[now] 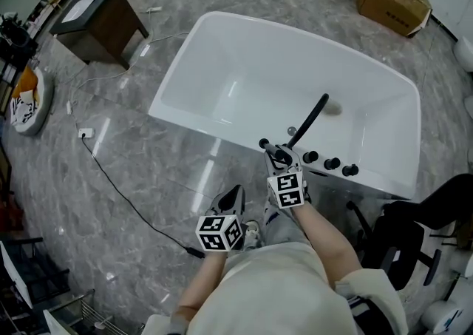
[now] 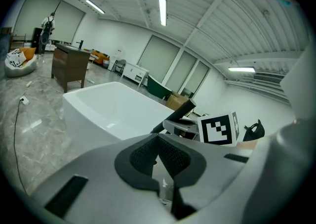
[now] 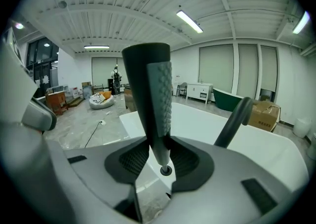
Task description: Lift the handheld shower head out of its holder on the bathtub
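- gripping the shower head near its lower end, right gripper jaws clamped on it, the handle standing upright between the pads.
- shower head is at the near rim of the bathtub, just beside the black spout and 3 knobs.
- left gripper jaws closed together, nothing between them, over the floor beside the tub.
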### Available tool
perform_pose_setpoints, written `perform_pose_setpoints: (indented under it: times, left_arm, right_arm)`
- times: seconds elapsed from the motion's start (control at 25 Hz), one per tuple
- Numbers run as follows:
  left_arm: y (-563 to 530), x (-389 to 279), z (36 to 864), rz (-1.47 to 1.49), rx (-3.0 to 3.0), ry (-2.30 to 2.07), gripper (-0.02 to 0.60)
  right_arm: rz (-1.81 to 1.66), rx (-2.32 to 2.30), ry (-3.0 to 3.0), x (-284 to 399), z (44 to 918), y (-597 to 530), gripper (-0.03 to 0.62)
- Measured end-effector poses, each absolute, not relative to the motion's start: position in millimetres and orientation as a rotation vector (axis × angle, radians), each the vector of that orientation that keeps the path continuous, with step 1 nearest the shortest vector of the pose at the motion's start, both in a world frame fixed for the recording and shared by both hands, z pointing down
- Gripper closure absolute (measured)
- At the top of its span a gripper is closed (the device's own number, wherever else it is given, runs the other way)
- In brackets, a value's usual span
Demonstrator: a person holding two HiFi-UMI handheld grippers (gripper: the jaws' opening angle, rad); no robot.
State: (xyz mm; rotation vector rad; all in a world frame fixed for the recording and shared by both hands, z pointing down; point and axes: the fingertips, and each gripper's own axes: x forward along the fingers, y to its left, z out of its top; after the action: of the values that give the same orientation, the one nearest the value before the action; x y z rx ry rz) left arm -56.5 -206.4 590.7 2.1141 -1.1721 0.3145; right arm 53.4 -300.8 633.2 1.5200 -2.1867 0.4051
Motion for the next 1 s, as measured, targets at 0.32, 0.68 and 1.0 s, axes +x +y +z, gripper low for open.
perform_pose_setpoints:
  times: [0.32, 0.68, 1.0]
  left_arm:
    - [-188.8, -58.4, 577.0, 0.291, 2.152, -1.164, 0.561]
    - [-169.6, -56.1, 563.9, 0.281, 2.218, -1.126, 0.561]
    - [-156.1, -54.3, 554.0, 0.287, 2.282, -1.095, 0.561]
  right_arm:
    - [0.356, 1.598, -2.216, 55.4, 593.9, -276.4, 0.454]
    - [0.296, 1.676, -2.258, 59.1, 554.2, -242.9, 0.454]
    - [0.221, 1.744, -2.302, 61.6, 514.1, -213.1, 0.454]
